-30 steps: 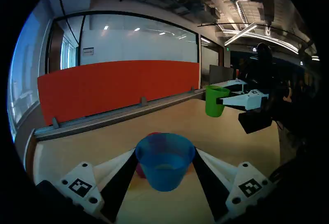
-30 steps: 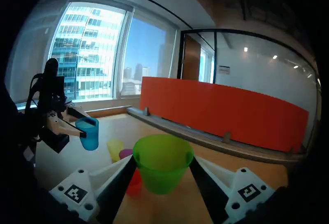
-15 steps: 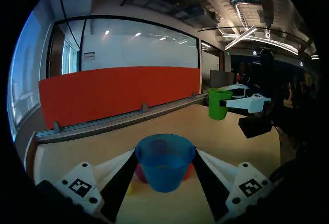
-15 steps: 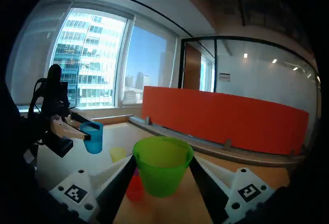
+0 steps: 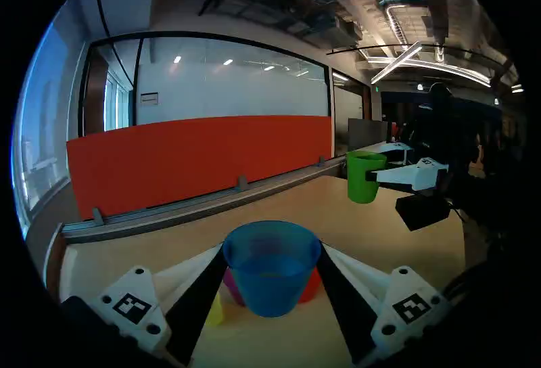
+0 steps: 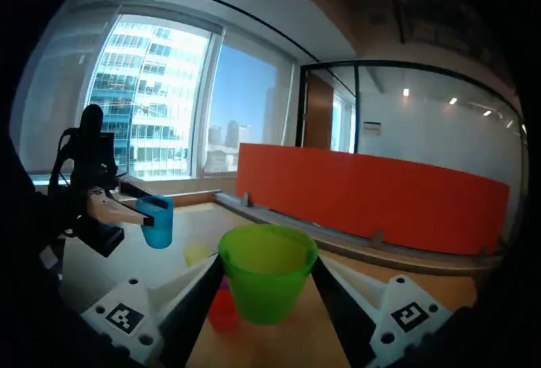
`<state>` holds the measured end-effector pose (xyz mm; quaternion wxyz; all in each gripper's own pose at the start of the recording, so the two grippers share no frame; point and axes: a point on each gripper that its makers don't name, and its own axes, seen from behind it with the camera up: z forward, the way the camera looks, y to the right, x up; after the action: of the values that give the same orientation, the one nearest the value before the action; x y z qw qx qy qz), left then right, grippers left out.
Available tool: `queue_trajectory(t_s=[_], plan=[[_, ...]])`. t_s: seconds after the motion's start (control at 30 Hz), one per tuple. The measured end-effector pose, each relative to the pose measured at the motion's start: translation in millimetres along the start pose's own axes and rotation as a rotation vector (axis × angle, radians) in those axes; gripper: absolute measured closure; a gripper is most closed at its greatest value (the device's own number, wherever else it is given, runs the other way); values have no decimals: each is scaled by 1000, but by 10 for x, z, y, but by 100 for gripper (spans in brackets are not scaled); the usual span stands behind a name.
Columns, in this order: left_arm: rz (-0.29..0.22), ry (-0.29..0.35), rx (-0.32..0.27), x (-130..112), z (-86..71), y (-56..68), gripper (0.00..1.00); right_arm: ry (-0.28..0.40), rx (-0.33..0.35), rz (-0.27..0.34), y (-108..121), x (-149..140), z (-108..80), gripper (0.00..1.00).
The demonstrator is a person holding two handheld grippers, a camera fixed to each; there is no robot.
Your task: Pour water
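My left gripper [image 5: 270, 270] is shut on a blue cup [image 5: 271, 265] with water in it, held upright above the wooden table [image 5: 379, 233]. In the left gripper view the green cup [image 5: 363, 176] hangs at the right, gripped by the right gripper [image 5: 368, 177]. My right gripper [image 6: 267, 280] is shut on that green cup [image 6: 267, 271], upright and looking empty. In the right gripper view the blue cup [image 6: 158, 220] floats at the left in the left gripper [image 6: 152, 220].
On the table below the held cups stand a red cup [image 6: 222, 309], a yellow cup [image 6: 196, 253] and a purple cup [image 5: 233, 285]. An orange partition [image 5: 196, 155] with a metal rail runs along the table's far edge. Windows [image 6: 149, 97] lie behind the left hand.
Both held cups have drifted a little: the green cup moved right and lower in the left gripper view, and the blue cup moved nearer the green cup in the right gripper view.
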<state>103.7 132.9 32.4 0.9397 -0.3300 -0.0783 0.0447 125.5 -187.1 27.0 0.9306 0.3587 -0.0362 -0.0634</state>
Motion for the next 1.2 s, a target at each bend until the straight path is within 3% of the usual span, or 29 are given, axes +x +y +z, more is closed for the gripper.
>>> queue_trajectory(t_s=[0.57,1.2], plan=[[65,39,24,295,-14,-27,12,11,81,20,-268,-64,46,9],[225,74,72,719,-40,-86,12,21,164,28,-621,-109,163,9]])
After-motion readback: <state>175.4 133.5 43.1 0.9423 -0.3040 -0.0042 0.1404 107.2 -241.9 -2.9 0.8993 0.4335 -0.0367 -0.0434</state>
